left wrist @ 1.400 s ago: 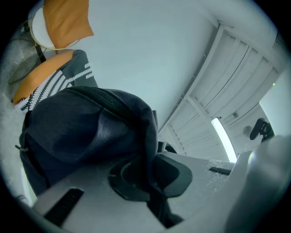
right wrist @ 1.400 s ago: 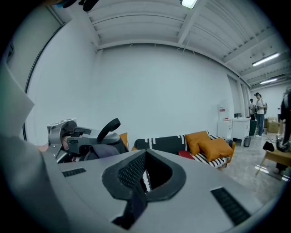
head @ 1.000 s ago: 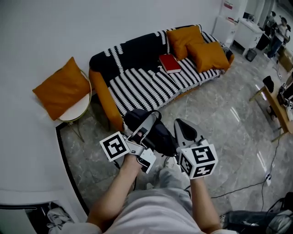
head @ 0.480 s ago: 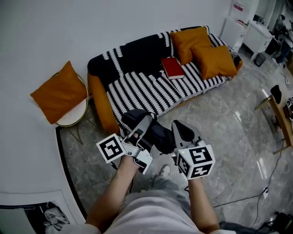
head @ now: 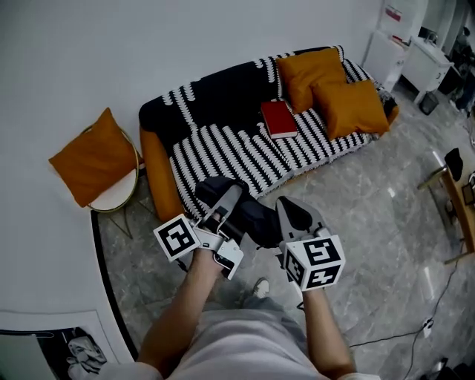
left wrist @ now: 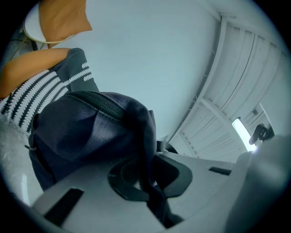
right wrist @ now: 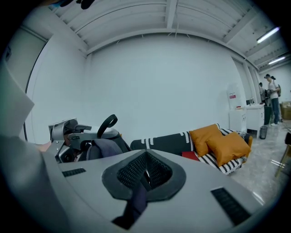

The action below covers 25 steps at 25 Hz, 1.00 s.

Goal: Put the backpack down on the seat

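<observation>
Between both sets of fingers hangs the backpack (head: 256,223), clear of the floor (head: 371,215) and short of the sofa (head: 223,148). Backpack is dark navy woven fabric, soft and slumped, with a zip seam along the top curve (left wrist: 86,132).

Left gripper (head: 231,199) fingers are clenched on a fold of the bag's fabric, with the bulk of the bag just past the tips. Right gripper (head: 291,211) fingers are clenched on a thin dark strap (right wrist: 136,200) that runs back through the ribbed pads.

Long axis runs roughly from the left fingers across to the right fingers. A carry loop (right wrist: 107,123) arches upward by the left fingers.

Beyond the fingers, the sofa has an orange arm and a black-and-white striped knit throw. It carries two plump orange cushions (head: 312,70) and a flat red book (head: 278,119).

Left of the left fingers is a round side table (head: 111,197) with another orange cushion (head: 93,157).

Floor is glossy grey marble.

Cabinet label (head: 393,13) too small to read.
</observation>
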Each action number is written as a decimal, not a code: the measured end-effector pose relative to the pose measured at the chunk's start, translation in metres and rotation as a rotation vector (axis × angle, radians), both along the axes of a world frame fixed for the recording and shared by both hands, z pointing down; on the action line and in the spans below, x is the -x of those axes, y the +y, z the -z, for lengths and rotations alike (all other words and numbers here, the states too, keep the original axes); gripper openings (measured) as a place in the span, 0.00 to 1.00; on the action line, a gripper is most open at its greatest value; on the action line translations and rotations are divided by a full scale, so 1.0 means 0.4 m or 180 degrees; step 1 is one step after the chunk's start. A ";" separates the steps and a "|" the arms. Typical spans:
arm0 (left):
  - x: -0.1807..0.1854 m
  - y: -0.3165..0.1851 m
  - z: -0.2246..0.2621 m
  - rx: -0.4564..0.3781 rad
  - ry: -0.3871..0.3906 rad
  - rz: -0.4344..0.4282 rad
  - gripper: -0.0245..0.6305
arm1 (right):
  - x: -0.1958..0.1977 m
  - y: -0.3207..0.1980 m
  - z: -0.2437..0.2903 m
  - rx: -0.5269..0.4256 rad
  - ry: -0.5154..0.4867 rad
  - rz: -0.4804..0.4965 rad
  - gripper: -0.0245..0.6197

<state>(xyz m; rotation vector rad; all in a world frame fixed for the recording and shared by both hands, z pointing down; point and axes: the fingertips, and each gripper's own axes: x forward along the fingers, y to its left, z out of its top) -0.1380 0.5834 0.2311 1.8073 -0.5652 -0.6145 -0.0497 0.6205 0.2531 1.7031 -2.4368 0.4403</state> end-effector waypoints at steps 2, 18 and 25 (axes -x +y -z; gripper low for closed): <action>-0.010 -0.009 -0.001 -0.0003 0.0002 0.0010 0.06 | -0.011 -0.009 0.000 -0.0018 -0.0012 0.0011 0.04; -0.069 -0.168 -0.047 0.0173 0.0051 0.0008 0.06 | -0.085 -0.158 -0.029 0.0076 0.0029 -0.0031 0.04; -0.059 -0.310 -0.064 0.0171 0.0039 -0.0072 0.06 | -0.072 -0.299 -0.045 0.0147 0.0087 -0.0061 0.04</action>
